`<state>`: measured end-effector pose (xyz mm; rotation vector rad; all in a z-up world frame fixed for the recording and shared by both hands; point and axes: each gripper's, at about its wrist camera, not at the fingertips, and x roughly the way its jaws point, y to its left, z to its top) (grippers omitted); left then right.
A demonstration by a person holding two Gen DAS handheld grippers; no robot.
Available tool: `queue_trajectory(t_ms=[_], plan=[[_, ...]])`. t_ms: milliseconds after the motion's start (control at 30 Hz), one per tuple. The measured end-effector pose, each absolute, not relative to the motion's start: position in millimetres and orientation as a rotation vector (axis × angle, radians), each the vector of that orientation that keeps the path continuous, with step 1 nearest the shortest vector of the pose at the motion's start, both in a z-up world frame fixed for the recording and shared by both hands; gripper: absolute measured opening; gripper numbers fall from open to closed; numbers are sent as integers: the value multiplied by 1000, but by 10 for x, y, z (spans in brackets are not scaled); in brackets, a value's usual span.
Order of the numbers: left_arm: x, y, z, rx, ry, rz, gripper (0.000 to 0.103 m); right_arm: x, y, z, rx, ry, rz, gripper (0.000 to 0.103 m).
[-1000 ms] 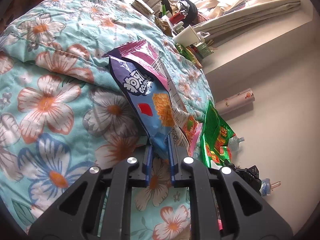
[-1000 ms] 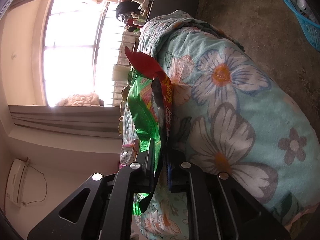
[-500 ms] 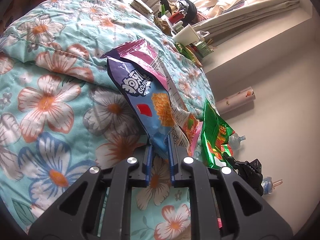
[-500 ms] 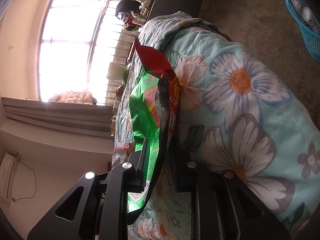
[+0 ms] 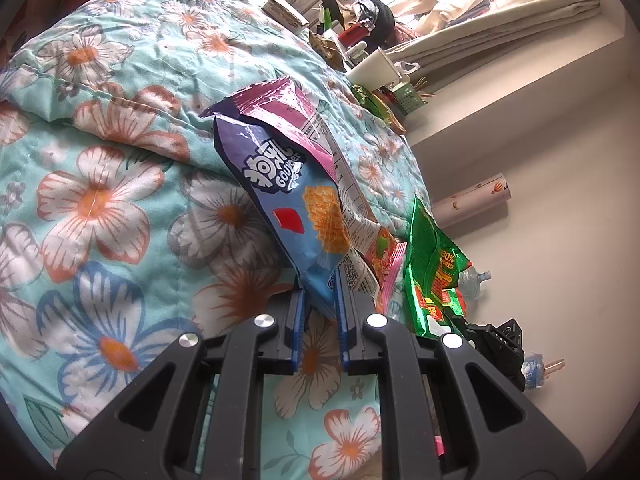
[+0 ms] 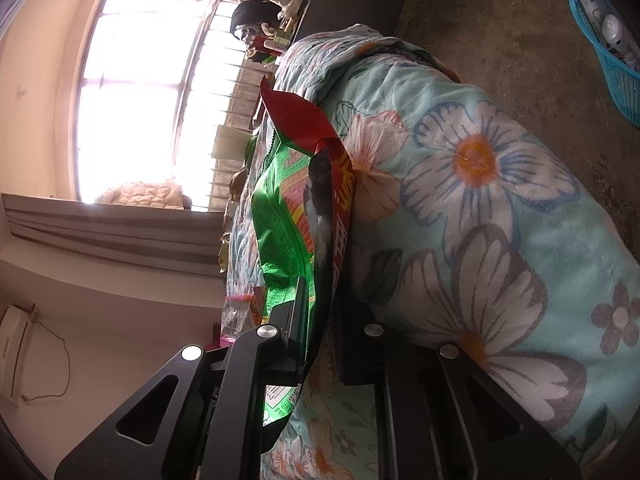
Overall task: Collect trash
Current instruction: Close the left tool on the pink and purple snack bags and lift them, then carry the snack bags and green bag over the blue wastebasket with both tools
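While clamped: blue packet, green packet.

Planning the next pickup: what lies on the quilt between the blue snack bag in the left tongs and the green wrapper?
In the left wrist view, a pink-and-white wrapper lies between the blue snack bag and the green wrapper.

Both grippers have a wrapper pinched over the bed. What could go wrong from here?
1. The left gripper pinches only the bottom corner of the blue snack bag; glossy film may slip out.
2. The right gripper, jaws just closing, holds the green wrapper by one edge; it may swing or drop.
3. More wrappers lie on the floral quilt, easily missed.
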<state>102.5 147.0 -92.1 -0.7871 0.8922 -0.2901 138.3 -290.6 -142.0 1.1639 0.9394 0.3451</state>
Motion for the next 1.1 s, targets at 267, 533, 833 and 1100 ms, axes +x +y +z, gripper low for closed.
queue_trajectory(t_ms=[267, 533, 833, 1100], plan=[[1016, 1475, -928, -787, 888, -293, 11, 1358, -2922, -1446, 1189, 931, 350, 6], [1008, 1415, -668, -730, 805, -354, 1, 1309, -2989, -1373, 1240, 862, 409, 3], [1153, 1186, -133, -642, 698, -454, 0, 1226, -3236, -1012, 1239, 725, 454, 2], [1538, 308, 483, -507, 634, -635, 0, 1027, -3850, -640, 1197, 559, 374, 2]])
